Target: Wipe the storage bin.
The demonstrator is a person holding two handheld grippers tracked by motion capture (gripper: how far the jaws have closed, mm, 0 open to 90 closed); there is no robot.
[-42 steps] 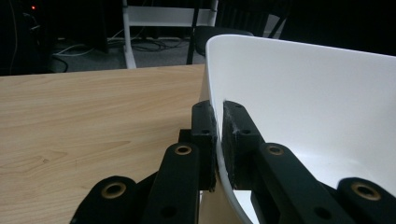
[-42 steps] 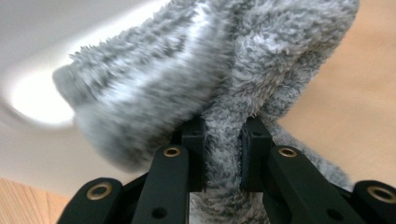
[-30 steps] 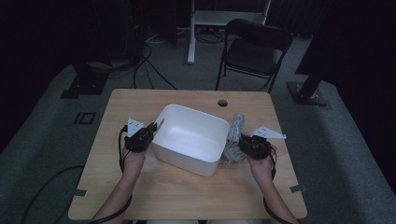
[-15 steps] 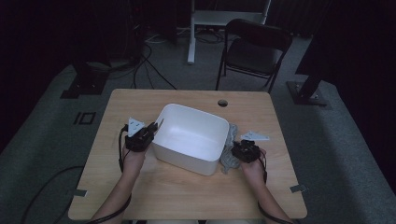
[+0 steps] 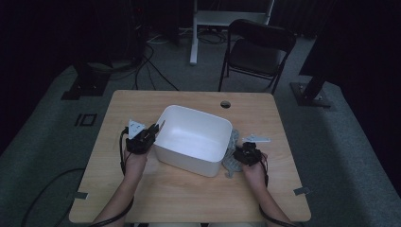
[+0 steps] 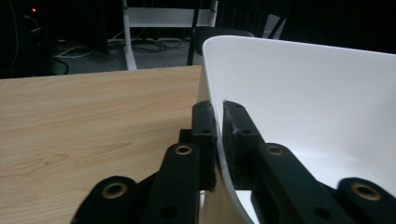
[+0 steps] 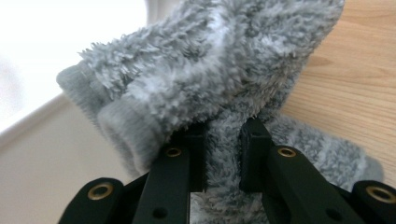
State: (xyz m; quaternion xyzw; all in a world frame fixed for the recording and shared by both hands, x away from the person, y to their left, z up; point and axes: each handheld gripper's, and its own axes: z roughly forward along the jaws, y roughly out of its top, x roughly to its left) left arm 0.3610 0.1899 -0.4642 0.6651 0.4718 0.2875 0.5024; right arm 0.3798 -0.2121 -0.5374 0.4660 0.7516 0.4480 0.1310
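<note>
A white plastic tub (image 5: 187, 161) stands in the middle of the wooden table (image 5: 189, 198). My left gripper (image 5: 158, 126) is shut on the tub's left wall (image 6: 303, 102). In the left gripper view (image 6: 218, 109) one pad sits inside the rim and one outside. Its jaws have just been opening a little, with the wall still between them. A grey fluffy sock (image 5: 230, 165) lies against the tub's right side. My right gripper (image 5: 238, 158) is shut on it. In the right gripper view (image 7: 222, 133) the sock's fuzzy fabric (image 7: 224, 60) bunches above the jaws.
A cable hole (image 5: 225, 104) is in the table's far edge. Behind the table stand a black folding chair (image 5: 257, 49) and a white desk leg (image 5: 194, 33). Dark stand bases (image 5: 309, 92) and cables lie on the grey floor.
My right hand has come down toward the table's near side and closer to the tub, with the sock in its jaws. The left hand and the tub have stayed put.
</note>
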